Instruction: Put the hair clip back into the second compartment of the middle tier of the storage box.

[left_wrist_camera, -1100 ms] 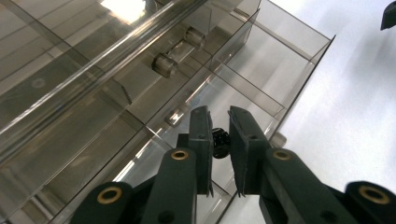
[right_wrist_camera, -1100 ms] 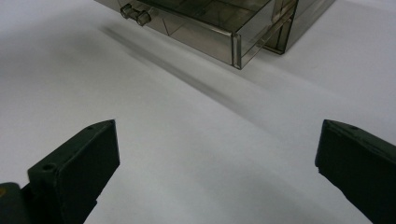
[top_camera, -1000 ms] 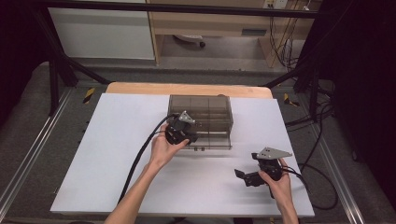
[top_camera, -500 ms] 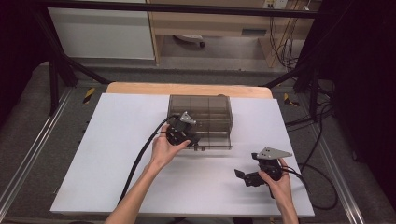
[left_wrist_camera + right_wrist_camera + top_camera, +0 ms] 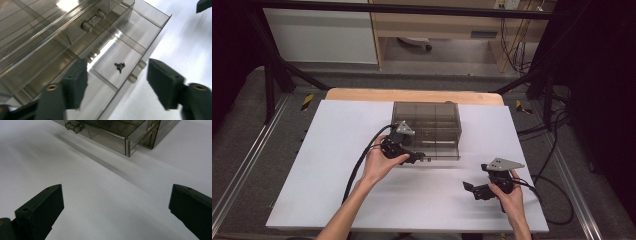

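A smoky clear drawer cabinet (image 5: 427, 125) stands mid-table. One low drawer (image 5: 125, 60) is pulled out, and a small clump of black screws (image 5: 120, 66) lies in one of its compartments. My left gripper (image 5: 419, 157) hovers at the cabinet's front. Its jaws stand open over that drawer (image 5: 117, 85), one on each side of the screws, touching nothing. My right gripper (image 5: 476, 178) rests near the table's front right, open and holding nothing. Its jaws (image 5: 115, 205) point across bare white table toward the cabinet's corner (image 5: 127, 142).
The white tabletop (image 5: 337, 150) lies bare left of the cabinet and in front of it. A wooden strip (image 5: 412, 95) edges the far side. Cables (image 5: 362, 160) trail from both grippers. Dark frame rails and floor cables (image 5: 542, 125) surround the table.
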Action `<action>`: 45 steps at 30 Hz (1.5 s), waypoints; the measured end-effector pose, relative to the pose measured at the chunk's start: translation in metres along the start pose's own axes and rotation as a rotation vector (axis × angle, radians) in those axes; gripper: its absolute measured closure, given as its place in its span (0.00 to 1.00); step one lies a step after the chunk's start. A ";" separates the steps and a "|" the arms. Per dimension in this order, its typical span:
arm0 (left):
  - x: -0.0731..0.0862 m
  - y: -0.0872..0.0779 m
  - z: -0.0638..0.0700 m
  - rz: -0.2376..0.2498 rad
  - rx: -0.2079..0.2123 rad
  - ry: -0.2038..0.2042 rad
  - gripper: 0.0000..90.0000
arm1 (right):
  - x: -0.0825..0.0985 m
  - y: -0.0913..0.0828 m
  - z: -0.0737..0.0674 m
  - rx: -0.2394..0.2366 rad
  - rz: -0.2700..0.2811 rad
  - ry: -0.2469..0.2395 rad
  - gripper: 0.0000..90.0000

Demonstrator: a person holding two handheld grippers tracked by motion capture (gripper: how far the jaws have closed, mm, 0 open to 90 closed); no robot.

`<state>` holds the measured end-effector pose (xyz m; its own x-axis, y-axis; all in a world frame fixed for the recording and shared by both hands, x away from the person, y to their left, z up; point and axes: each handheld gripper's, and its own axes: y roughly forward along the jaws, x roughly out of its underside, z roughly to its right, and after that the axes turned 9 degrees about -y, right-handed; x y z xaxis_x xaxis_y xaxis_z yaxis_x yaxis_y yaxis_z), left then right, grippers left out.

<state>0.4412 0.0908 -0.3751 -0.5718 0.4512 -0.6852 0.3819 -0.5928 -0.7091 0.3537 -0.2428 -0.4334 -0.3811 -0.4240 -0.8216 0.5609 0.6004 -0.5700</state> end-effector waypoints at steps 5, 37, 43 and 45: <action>0.005 -0.012 -0.002 0.020 0.013 -0.010 0.27 | 0.000 0.000 0.000 -0.001 -0.002 -0.003 0.01; 0.075 -0.081 -0.037 0.115 -0.056 -0.060 0.14 | -0.001 0.004 -0.003 -0.017 -0.011 -0.003 0.01; 0.092 -0.088 -0.047 0.112 -0.076 -0.078 0.14 | -0.002 0.006 -0.005 -0.015 -0.021 -0.019 0.02; 0.098 -0.090 -0.050 0.111 -0.085 -0.080 0.14 | -0.003 0.006 -0.006 -0.015 -0.027 -0.014 0.02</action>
<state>0.3874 0.2217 -0.3870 -0.5774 0.3297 -0.7469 0.5043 -0.5755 -0.6438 0.3535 -0.2337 -0.4343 -0.3855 -0.4496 -0.8058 0.5395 0.5986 -0.5921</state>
